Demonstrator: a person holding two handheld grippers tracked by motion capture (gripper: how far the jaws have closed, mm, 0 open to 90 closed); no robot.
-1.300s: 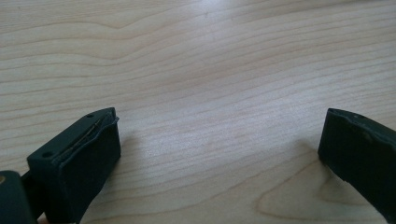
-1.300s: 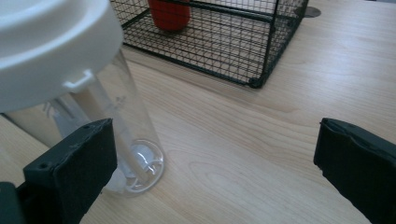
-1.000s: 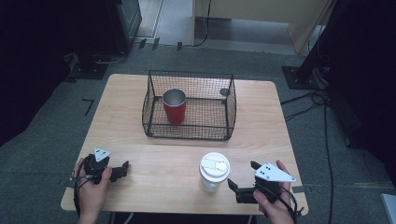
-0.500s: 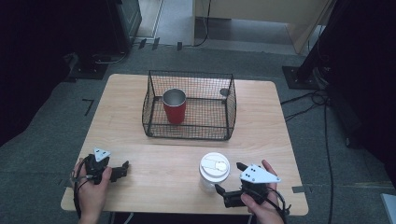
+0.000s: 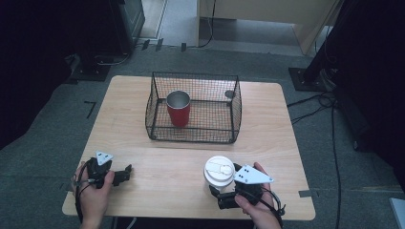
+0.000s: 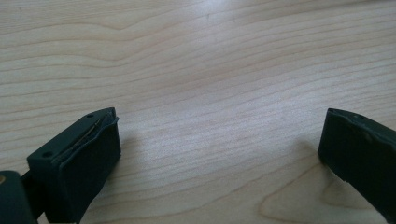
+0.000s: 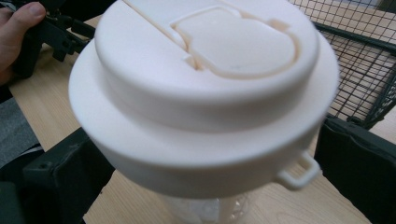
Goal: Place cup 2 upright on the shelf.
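The cup with the white lid (image 5: pixel 219 171) stood upright on the wooden table (image 5: pixel 172 167), near its front edge and just in front of the right gripper (image 5: pixel 224 193). In the right gripper view the lid (image 7: pixel 205 88) sat between the two black jaws, which stood apart on either side of the clear cup body; contact could not be confirmed. That placement suggested a grasp below the lid rim, probably to lift the cup. The left gripper (image 5: pixel 122 174) rested low over bare table at the front left, well apart from the cup, its jaws wide apart and empty, apparently idle. Behind the cup stood one wire basket (image 5: pixel 229 129) holding one red cup (image 5: pixel 178 109), upright. Counted: two cups, one basket, two grippers.
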